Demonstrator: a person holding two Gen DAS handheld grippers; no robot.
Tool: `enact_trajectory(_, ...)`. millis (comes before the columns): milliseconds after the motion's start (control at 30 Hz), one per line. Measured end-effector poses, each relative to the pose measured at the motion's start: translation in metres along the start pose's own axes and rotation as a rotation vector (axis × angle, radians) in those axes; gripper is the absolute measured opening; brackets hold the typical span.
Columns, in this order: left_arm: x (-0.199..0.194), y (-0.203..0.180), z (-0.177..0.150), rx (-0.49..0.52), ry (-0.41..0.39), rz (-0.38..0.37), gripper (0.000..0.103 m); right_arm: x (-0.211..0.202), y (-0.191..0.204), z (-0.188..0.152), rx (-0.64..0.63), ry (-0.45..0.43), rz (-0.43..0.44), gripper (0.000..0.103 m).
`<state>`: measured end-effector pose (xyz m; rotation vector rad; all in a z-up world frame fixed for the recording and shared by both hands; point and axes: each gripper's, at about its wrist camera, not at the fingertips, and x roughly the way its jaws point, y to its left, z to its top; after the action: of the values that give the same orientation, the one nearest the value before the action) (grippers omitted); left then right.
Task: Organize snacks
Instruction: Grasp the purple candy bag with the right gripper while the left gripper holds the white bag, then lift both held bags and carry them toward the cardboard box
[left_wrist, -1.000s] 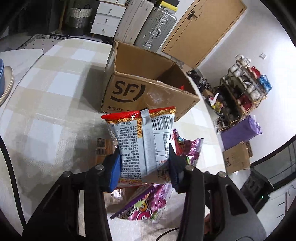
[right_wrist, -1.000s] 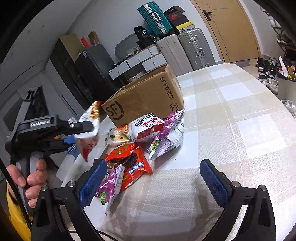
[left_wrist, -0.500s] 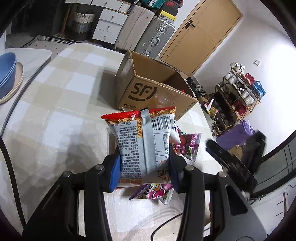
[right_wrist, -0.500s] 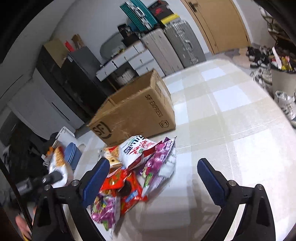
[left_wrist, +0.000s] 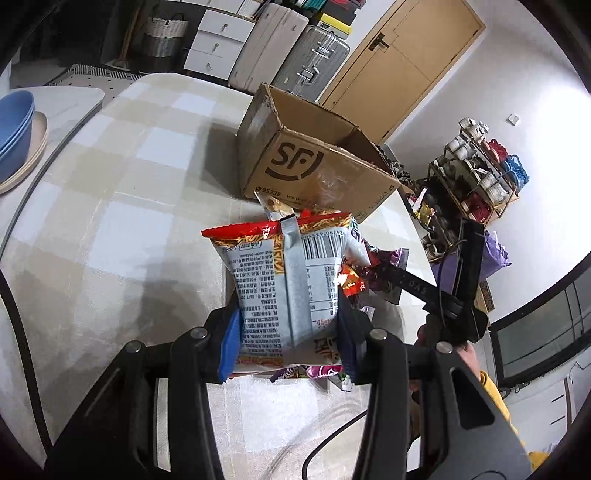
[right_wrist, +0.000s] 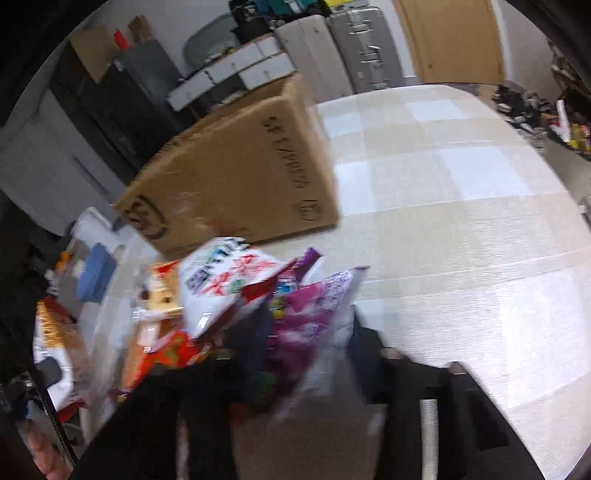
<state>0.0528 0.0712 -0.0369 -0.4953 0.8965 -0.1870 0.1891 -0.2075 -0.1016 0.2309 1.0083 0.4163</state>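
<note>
Gripping a grey-backed snack bag (left_wrist: 291, 291) by its lower half, the left gripper (left_wrist: 288, 341) has its jaws clamped on both side edges, lifting it off the checked desk (left_wrist: 110, 206), likely to carry it into the open cardboard box (left_wrist: 310, 166) beyond. Further right, the right gripper (right_wrist: 306, 354) reaches into the snack pile (right_wrist: 229, 291); motion blur hides whether its jaws are apart around the purple packet (right_wrist: 314, 314).

— Where is the cardboard box (left_wrist: 317, 173) sitting?
— On the table (left_wrist: 110, 229), toward its far edge, with the snack pile (right_wrist: 236, 295) lying just before it.
— And the held packet (left_wrist: 288, 295)?
— It is hanging between the left gripper (left_wrist: 288, 341) fingers, above the table's near edge, before the pile.
</note>
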Motion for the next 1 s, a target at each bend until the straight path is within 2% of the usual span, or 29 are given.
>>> enact_trajectory(200, 0.005, -0.008, -0.006, 0.018, 0.024, 0.015, 0.041, -0.01, 0.004, -0.013, -0.031, -0.027, -0.005, 0.028)
enact_trajectory(500, -0.006, -0.031, -0.015, 0.065, 0.002, 0.034, 0.041, -0.07, 0.002, -0.041, -0.021, -0.147, -0.05, 0.027)
enact_trajectory(633, -0.014, -0.041, -0.02, 0.086, -0.006, 0.037, 0.041, -0.107, 0.012, -0.048, -0.016, -0.217, 0.041, 0.027)
enact_trajectory(767, -0.025, -0.049, -0.024, 0.107, -0.031, 0.06, 0.041, -0.141, 0.035, -0.054, -0.063, -0.282, 0.114, 0.027)
enact_trajectory(1000, -0.053, -0.052, -0.029, 0.141, -0.101, 0.127, 0.041, -0.18, 0.068, -0.062, -0.112, -0.327, 0.211, 0.027)
